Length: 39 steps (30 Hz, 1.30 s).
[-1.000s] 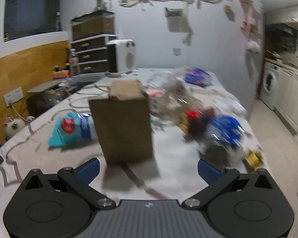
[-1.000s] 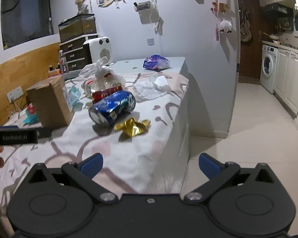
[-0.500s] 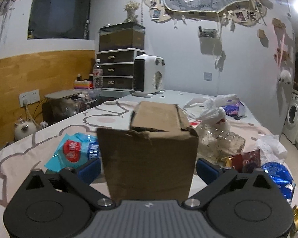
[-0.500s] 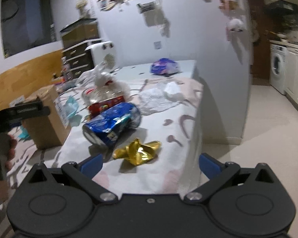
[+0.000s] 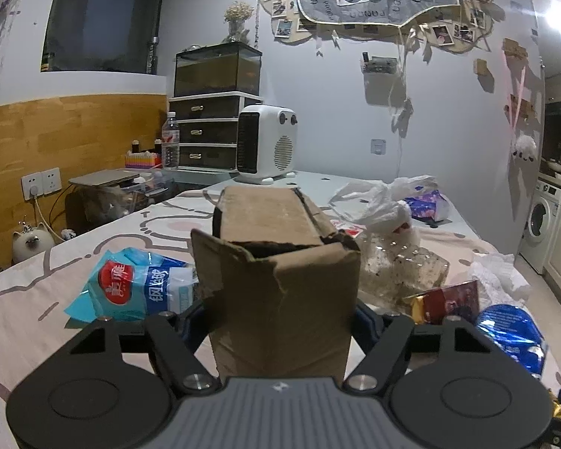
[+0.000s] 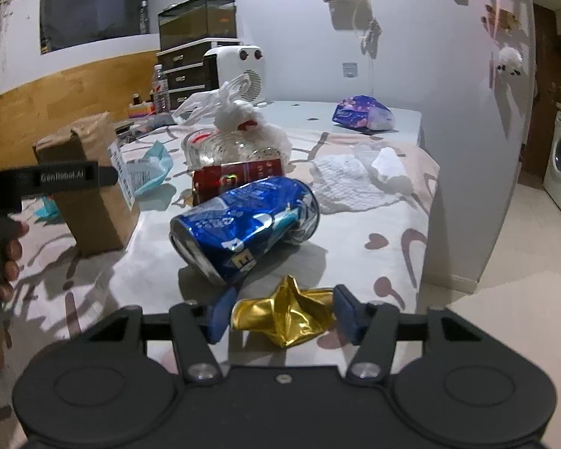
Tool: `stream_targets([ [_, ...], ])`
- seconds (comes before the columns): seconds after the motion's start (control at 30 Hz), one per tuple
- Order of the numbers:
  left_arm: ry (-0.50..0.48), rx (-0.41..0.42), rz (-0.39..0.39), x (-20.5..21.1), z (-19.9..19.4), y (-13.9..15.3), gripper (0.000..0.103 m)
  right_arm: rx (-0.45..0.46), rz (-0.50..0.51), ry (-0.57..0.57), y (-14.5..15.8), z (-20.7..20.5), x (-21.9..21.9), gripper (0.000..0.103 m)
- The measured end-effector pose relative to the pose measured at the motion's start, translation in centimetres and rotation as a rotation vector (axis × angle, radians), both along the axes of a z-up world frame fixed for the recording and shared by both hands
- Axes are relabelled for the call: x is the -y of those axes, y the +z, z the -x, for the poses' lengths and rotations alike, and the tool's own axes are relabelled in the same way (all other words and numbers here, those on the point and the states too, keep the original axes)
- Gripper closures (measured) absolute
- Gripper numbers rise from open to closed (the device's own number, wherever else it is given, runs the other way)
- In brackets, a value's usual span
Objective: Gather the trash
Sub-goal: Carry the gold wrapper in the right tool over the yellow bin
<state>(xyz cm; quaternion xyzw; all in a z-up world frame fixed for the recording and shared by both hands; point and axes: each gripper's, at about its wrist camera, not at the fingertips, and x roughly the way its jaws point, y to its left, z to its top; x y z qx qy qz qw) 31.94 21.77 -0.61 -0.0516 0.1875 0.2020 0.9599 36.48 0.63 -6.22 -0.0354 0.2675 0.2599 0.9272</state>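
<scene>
Pale patterned cloth covers the long table, and the trash lies strewn over its near half. Largest of it is the upright brown cardboard box with a torn open top, which stands at the near left of the table; the left gripper has it between its blue pads, whose jaws have just been closing and now sit against the box's two sides, so it looks clamped on the cardboard. Right of the box lies a crushed blue aluminium drinks can on its side, with a red foil packet just beyond it and a knotted white plastic bag farther off. A light blue tissue packet rests left of the box.

Smallest and nearest is the crumpled gold foil wrapper, close to the table's near right edge. The right gripper brackets it; its jaws have just been closing, and the pads stand at the wrapper's two ends, about touching, though I cannot tell whether they truly press it yet.

The step in hand, I judge, is the double pickup: box on the left as the bin, wrapper on the right. Next the right tongs need to pinch the foil firmly, lift it clear of the can, and carry it left over the box's open top.
</scene>
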Motion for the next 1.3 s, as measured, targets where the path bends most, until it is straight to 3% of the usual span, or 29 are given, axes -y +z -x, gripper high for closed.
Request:
stream_targets([
  [0.1, -0.012, 0.002, -0.001, 1.2, 0.8, 0.7, 0.029, 0.017, -0.02, 0.022, 0.1, 0.2, 0.5, 0.057],
  [0.13, -0.017, 0.002, 0.008, 1.5, 1.1, 1.0, 0.029, 0.012, -0.025, 0.03, 0.1, 0.2, 0.6, 0.077],
  [0.17, -0.027, 0.002, 0.019, 2.1, 1.4, 1.4, 0.029, -0.006, -0.041, 0.033, 0.1, 0.0, 1.0, 0.079],
  [0.43, -0.095, 0.002, 0.041, 7.5, 4.4, 3.4, 0.029, -0.02, -0.115, 0.107, 0.6, 0.6, 4.1, 0.079],
  [0.7, -0.288, 0.073, 0.011, 16.0, 5.1, 6.3, 0.029, 0.014, -0.213, 0.0, 2.4, 2.8, 12.6, 0.079],
  [1.0, -0.483, 0.046, 0.035, 26.2, 4.9, 5.2, 0.029, 0.021, -0.221, -0.185, 1.9, 5.8, 22.6, 0.079],
  [1.3, -0.597, -0.033, 0.118, 33.9, 5.1, 1.5, 0.029, -0.01, -0.232, -0.313, -0.5, 8.7, 30.2, 0.079],
])
